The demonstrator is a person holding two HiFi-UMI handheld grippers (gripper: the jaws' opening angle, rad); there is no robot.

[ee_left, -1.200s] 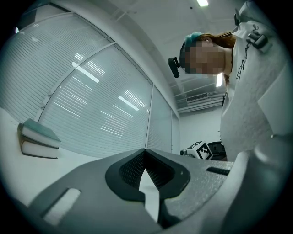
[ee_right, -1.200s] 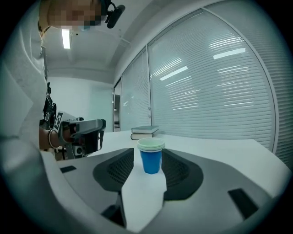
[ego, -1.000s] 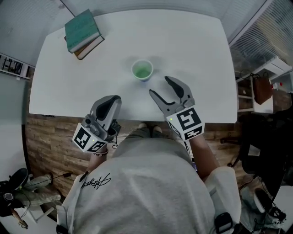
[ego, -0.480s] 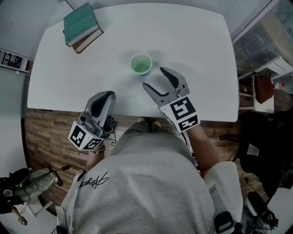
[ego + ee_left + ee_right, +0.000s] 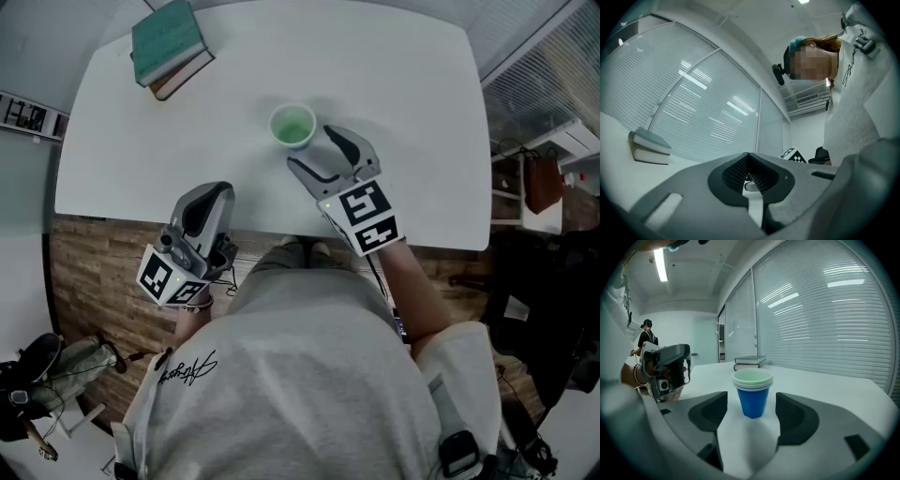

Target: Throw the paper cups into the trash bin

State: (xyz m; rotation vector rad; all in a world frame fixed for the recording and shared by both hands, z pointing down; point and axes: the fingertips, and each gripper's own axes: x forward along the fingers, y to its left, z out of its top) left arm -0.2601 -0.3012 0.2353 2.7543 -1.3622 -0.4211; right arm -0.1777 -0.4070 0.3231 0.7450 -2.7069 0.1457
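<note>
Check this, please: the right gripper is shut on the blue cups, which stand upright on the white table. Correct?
No. The right gripper is open, not shut on the cups: its jaws have just been opening, and nothing is between them; the cups stand just ahead, untouched. The right gripper view shows this. The cups do stand upright on the table.

Office, white table (image 5: 403,112), window blinds (image 5: 820,310)

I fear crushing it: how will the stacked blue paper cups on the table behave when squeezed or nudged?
Probably light: the paper cups look empty. Several nested rims show, so the wall is likely stiffer than one cup's, though still dentable. Narrower at the base, it may tip if pushed near the rim.
</note>
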